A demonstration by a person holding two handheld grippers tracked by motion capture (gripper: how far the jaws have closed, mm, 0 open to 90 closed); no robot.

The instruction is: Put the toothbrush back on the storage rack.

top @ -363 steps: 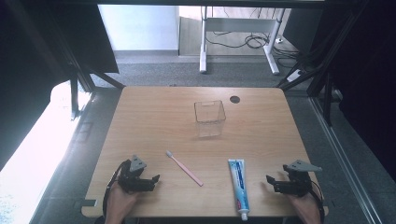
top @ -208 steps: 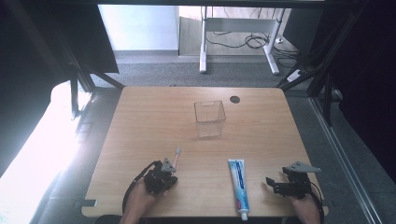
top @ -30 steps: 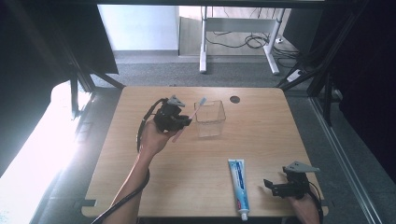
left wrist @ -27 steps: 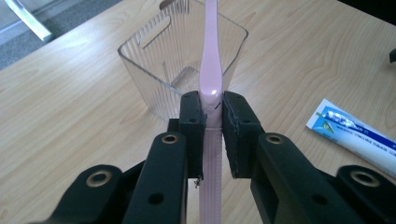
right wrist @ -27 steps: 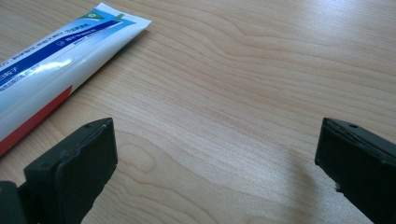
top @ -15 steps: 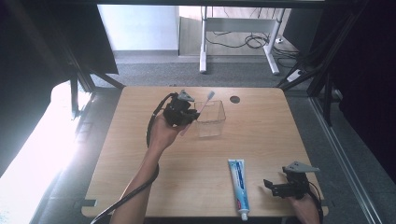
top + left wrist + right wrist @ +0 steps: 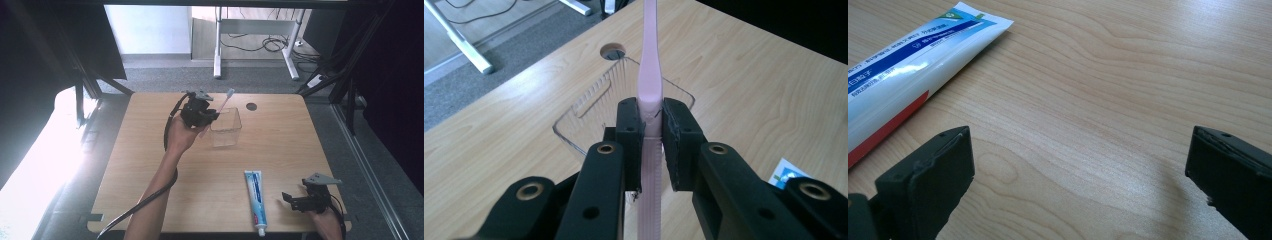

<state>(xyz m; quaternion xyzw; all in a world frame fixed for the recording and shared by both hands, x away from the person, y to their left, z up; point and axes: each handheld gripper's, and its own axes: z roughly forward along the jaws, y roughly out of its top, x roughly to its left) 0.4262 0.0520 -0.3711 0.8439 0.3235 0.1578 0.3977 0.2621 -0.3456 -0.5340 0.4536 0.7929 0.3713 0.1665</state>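
Now, with our left gripper (image 7: 651, 125) clamped on the pink toothbrush (image 7: 650, 75) above the clear container (image 7: 225, 127), we should lower it inside before releasing, while our right gripper (image 7: 304, 200) rests open beside the toothpaste (image 7: 255, 192).

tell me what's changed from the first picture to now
The left gripper took hold of the pink toothbrush and carried it forward from the near table edge to the clear container. The toothpaste tube, the container and the open right gripper stayed put.
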